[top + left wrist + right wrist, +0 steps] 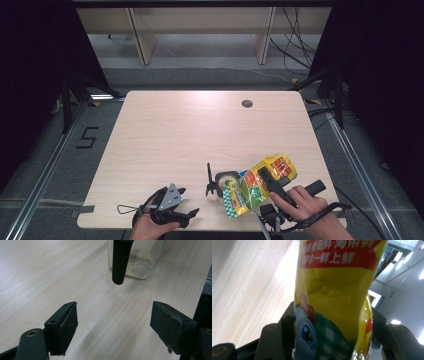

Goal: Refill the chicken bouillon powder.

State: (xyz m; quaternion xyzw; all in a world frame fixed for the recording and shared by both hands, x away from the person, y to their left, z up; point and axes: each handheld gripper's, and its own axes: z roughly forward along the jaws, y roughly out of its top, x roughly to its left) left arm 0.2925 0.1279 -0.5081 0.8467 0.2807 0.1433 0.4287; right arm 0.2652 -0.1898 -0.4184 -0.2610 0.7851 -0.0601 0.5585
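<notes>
Tilting over a clear glass jar (226, 186), the yellow seasoning pouch (260, 185) is clamped across its middle by the right hand-held gripper (270, 184), whose jaws press on both sides of the crinkled foil in the right gripper view (332, 315). Held that way — mouth end lowered toward the jar, the far end raised toward the right — the pouch looks set for pouring, and the grip at mid-body leaves the opening free. The jar stands on the table (190, 130) near the person's edge, its hinged lid with black handle (210, 179) swung up on the left side so the mouth is clear. In the left gripper view a thin layer of pale granules (136, 263) lies on the jar's bottom, so some filling seems done, though little.

The left hand-held gripper (167, 207) rests low at the near edge of the table, well apart from the jar, with its jaws standing wide and nothing between them (113, 322). My judgement is that it waits in reserve — ready to steady the jar or shut the lid — while the right hand does the pouring. Whether granules are running out just now I cannot tell.
</notes>
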